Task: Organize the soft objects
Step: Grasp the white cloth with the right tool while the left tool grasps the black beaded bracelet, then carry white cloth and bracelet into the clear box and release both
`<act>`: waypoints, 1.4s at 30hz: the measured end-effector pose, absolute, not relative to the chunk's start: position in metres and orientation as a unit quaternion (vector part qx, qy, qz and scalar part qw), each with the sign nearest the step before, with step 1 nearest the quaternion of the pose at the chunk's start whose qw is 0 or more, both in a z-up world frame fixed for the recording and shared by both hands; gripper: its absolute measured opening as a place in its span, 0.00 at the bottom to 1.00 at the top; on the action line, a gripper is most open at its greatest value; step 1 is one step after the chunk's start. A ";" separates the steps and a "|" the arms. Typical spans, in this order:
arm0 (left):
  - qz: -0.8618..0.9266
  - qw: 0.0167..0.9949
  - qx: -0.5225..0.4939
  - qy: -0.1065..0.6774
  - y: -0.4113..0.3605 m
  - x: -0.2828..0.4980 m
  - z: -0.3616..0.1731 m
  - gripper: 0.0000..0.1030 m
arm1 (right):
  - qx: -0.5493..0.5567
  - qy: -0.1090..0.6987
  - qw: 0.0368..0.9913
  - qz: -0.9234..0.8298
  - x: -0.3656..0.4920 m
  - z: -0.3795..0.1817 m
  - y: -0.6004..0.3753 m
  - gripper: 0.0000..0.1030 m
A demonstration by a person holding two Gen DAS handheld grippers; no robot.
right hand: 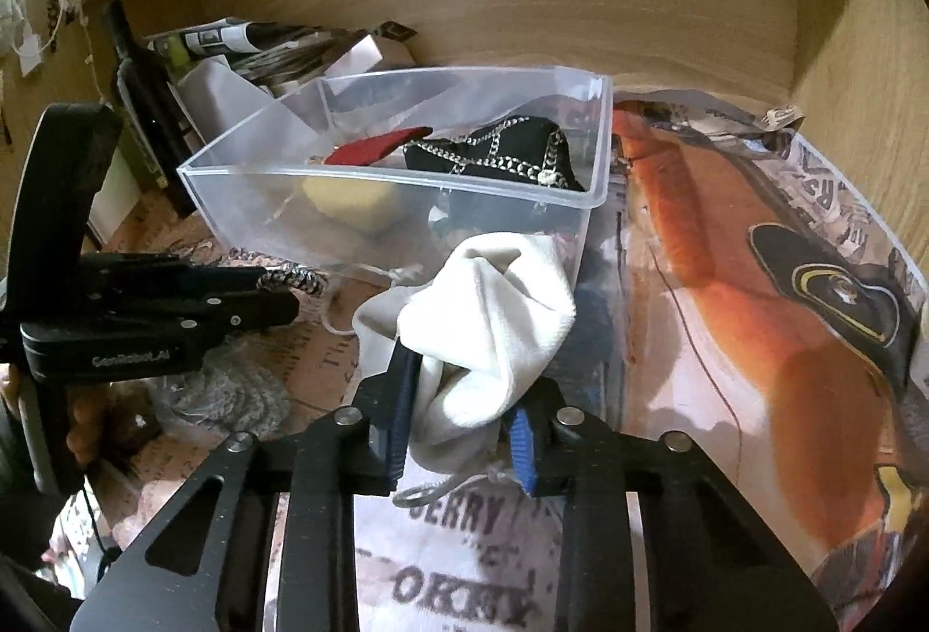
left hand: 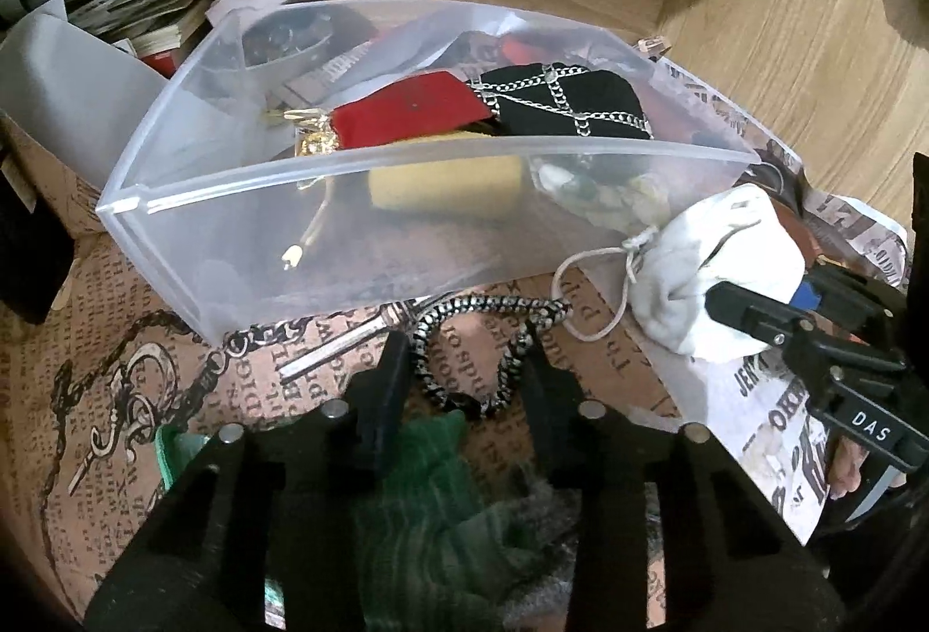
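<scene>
The right gripper (right hand: 458, 428) sits at the bottom centre of the right wrist view with its fingers (right hand: 400, 417) pressed on both sides of a white drawstring pouch (right hand: 488, 330); the cloth is bunched between them and its cord loop hangs below. The same pouch (left hand: 720, 272) appears at the right of the left wrist view, just beside the lower right corner of a clear plastic bin (left hand: 244, 237).

The left gripper (left hand: 470, 370) occupies the bottom centre of its own view. Its fingers (left hand: 389, 376) stand narrow, one on each side of a black-and-silver braided loop (left hand: 493, 341) lying on the printed paper that covers the table (left hand: 145, 399). Whether the fingers actually touch the loop cannot be told. In the right wrist view the loop's end (right hand: 293, 279) shows at the tip of that gripper, at the left of the frame.

The bin (right hand: 598, 167) stands upright at frame centre and contains a red cloth item (left hand: 406, 109), a black item crossed with silver chains (left hand: 563, 103) and a yellow block (left hand: 447, 182). A green knitted cloth (left hand: 429, 504) lies under the left gripper at the bottom of the frame
</scene>
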State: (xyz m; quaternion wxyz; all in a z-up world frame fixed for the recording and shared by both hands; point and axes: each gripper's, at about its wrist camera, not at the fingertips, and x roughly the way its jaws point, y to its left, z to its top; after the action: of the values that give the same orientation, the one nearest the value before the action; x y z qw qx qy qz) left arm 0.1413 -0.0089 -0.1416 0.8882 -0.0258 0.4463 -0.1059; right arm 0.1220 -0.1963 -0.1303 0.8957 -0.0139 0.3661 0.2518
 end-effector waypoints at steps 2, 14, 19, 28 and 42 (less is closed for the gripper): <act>-0.105 0.890 -0.026 0.443 -0.008 0.138 -0.140 0.34 | -0.013 0.360 0.899 0.251 0.119 -0.127 -0.198 0.25; -0.101 0.913 -0.034 0.394 -0.002 0.113 -0.105 0.33 | -0.005 0.311 0.918 0.246 0.105 -0.094 -0.207 0.25; -0.099 0.929 -0.032 0.355 0.002 0.102 -0.074 0.33 | -0.004 0.277 0.928 0.250 0.102 -0.073 -0.207 0.25; -0.080 0.946 -0.030 0.314 0.012 0.110 -0.040 0.33 | -0.001 0.218 0.941 0.259 0.109 -0.039 -0.197 0.25; -0.048 0.929 -0.025 0.365 0.027 0.175 -0.066 0.33 | -0.011 0.252 0.929 0.270 0.159 -0.054 -0.162 0.25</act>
State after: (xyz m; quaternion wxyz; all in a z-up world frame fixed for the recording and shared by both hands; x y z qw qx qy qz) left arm 0.1751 0.0271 -0.0658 0.9293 -0.0248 0.3655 -0.0480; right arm 0.1589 -0.1624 -0.0539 0.9293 -0.0114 0.2524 0.2695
